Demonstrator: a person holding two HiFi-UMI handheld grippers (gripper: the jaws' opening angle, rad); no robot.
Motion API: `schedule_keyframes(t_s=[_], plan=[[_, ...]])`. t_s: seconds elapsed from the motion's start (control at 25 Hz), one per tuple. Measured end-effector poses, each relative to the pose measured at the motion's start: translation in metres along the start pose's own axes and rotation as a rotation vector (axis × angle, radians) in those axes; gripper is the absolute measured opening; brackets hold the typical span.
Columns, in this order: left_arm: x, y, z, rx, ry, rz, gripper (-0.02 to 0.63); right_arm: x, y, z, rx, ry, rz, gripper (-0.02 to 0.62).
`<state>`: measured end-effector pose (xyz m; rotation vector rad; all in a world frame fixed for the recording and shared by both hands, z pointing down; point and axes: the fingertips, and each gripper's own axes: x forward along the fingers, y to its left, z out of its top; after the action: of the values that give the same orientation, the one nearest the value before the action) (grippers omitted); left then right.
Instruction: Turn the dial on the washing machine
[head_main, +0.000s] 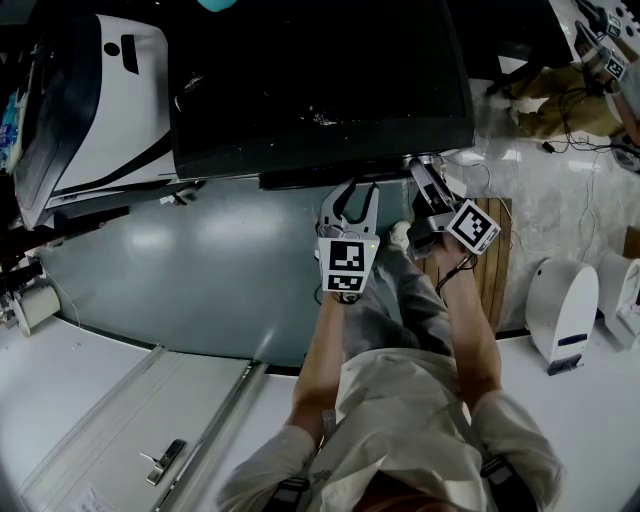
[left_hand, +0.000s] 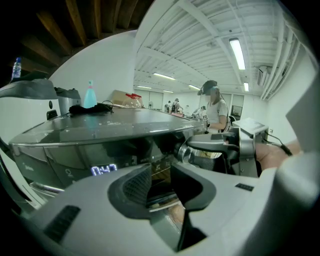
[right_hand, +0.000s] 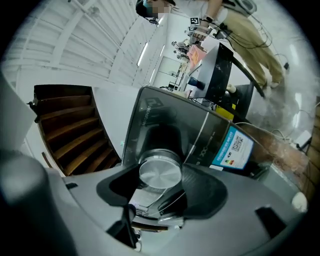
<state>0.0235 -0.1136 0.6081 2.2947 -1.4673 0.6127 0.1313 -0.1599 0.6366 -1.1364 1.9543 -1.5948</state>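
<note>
The dark washing machine (head_main: 320, 90) fills the top of the head view, its front panel facing me. Its round silver dial (right_hand: 160, 172) sits between the black pads of my right gripper (right_hand: 161, 183), which is shut on it. In the head view the right gripper (head_main: 421, 168) reaches under the machine's front edge and hides the dial. The left gripper view shows the dial (left_hand: 186, 151) from the side with the right gripper (left_hand: 215, 145) clamped on it. My left gripper (head_main: 360, 190) hangs open just left of it, holding nothing, in front of the panel's lit display (left_hand: 104, 170).
A white appliance (head_main: 110, 100) stands left of the machine. A wooden pallet (head_main: 495, 260) and white devices (head_main: 560, 310) lie at the right. A blue bottle (left_hand: 90, 95) and dark cloth rest on the machine's lid. A blue sticker (right_hand: 232, 147) marks the panel. A person (left_hand: 214, 107) stands far off.
</note>
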Motion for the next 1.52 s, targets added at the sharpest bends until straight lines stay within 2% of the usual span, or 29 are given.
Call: schedule_keyframes(t_s=[0.56,0.76,1.24,1.36,1.52], plan=[[-0.001,0.000,0.001,0.000,-0.002,-0.004,0.126,-0.002,-0.005,0.000,0.190,-0.046,0.059,0.270],[0.000,0.001,0.002,0.002,-0.002,-0.005,0.126,-0.001,-0.006,0.000,0.213,-0.056,0.070,0.273],[0.000,0.000,0.003,0.006,-0.006,-0.016,0.126,-0.006,-0.007,0.001,0.089,-0.023,0.014,0.299],[0.001,0.000,0.004,0.007,-0.007,-0.019,0.126,-0.007,-0.007,-0.003,0.009,0.002,-0.015,0.304],[0.000,0.000,0.003,0.010,-0.007,-0.023,0.126,-0.011,-0.008,-0.008,-0.184,0.047,-0.085,0.311]])
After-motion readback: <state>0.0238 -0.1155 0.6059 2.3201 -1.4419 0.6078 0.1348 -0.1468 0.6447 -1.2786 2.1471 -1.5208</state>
